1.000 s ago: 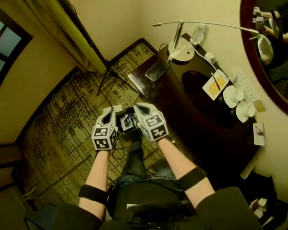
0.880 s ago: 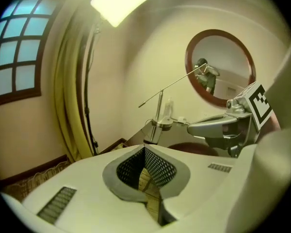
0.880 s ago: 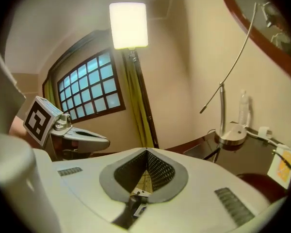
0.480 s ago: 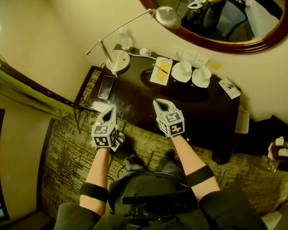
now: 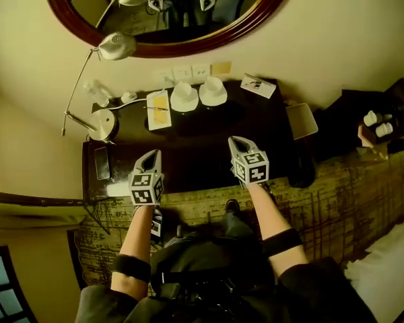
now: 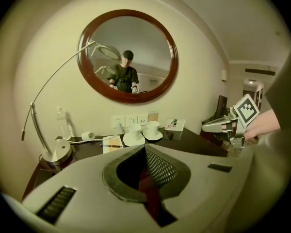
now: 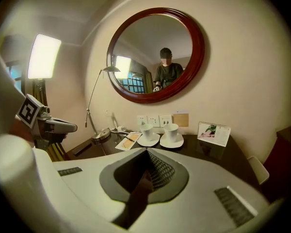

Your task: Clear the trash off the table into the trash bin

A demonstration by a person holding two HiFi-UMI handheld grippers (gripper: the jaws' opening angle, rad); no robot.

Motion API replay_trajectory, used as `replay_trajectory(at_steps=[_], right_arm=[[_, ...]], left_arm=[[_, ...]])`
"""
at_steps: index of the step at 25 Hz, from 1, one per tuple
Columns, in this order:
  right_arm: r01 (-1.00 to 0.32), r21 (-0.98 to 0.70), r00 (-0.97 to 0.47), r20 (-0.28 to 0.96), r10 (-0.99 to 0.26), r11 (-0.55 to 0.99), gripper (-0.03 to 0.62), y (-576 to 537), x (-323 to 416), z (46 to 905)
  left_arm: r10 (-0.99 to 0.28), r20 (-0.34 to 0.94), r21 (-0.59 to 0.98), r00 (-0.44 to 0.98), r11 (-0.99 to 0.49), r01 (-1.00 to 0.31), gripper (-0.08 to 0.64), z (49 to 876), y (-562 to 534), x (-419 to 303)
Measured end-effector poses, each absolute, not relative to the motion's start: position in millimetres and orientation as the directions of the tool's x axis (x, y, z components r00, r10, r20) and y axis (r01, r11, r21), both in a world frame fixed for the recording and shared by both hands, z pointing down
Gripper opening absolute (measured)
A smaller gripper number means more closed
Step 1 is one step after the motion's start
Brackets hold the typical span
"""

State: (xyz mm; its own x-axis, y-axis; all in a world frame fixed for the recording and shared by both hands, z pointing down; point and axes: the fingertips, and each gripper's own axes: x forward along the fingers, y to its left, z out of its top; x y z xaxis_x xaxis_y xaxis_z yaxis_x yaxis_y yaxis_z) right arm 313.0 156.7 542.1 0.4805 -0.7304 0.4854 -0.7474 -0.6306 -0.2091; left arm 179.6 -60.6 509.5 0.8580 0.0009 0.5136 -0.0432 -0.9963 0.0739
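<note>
My left gripper (image 5: 151, 156) and right gripper (image 5: 238, 142) both have their jaws closed together on nothing, side by side at the near edge of the dark table (image 5: 276, 140). Ahead of them sit two cups on saucers (image 5: 198, 94), a notepad (image 5: 159, 110) and a desk lamp (image 5: 102, 124). Right of the right gripper, a pale square bin (image 5: 301, 120) stands at the table's end.

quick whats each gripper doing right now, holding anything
left gripper: closed, jaws together, holding nothing.
right gripper: closed, jaws together, holding nothing.
</note>
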Motion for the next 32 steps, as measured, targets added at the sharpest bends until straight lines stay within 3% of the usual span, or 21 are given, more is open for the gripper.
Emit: replay_trajectory(at_steps=[6,32], right_arm=[[-0.713,-0.214,0.505,0.503,-0.701,-0.667,0.003,190.2,310.8,548.6],[-0.777,-0.202,0.428,0.524,-0.737,-0.595,0.003,161.1,310.4,556.5]], left_arm=[[0.051,0.52,0.086,0.853,-0.996,0.007,0.005,511.1,-32.1,189.4],[-0.005,0.548,0.083,0.836,-0.995,-0.061,0.005,522.7,-44.6,174.6]])
